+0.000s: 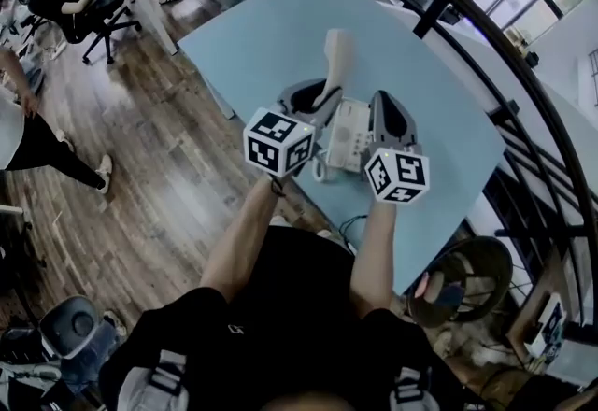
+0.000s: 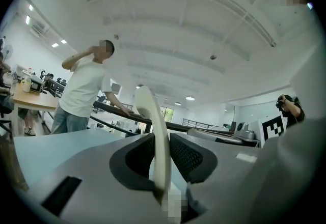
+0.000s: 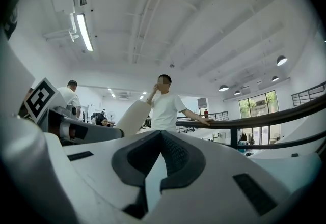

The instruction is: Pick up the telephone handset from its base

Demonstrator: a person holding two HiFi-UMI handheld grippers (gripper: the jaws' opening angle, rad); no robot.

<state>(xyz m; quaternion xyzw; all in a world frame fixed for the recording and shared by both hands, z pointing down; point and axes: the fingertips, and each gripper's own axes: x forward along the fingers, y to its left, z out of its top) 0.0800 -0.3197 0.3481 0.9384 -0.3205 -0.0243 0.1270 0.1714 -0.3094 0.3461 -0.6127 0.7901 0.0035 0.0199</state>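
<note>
Handset point(image 2: 145, 103) is already in your left gripper point(image 2: 162, 136). The jaws have closed on its slim shaft, and the pale curved body stands nearly upright out of them. From the head view it rides off the telephone base point(image 1: 348, 134), over that base's left side, with its upper end leaning away beyond the base's far edge.

Expect a light, hollow shell of stiff plastic. It should not bend or crush, but its smooth, rounded skin could turn or slide between the ribbed pads if you swing it. The narrow middle where you have it looks like the right place, because the two bulky ends would stop it slipping through either way. Most of its length stands above the pads (top-heavy in this pose, I would guess), so keep it from tipping.

I cannot trace a cord for certain. If one runs back to the base, it may tug as you carry the handset further from it.

Your right gripper point(image 3: 162, 136) is empty, its tips brought together with nothing between them, and it hangs at the base's right side. The base sits on the blue table point(image 1: 262, 35).
</note>
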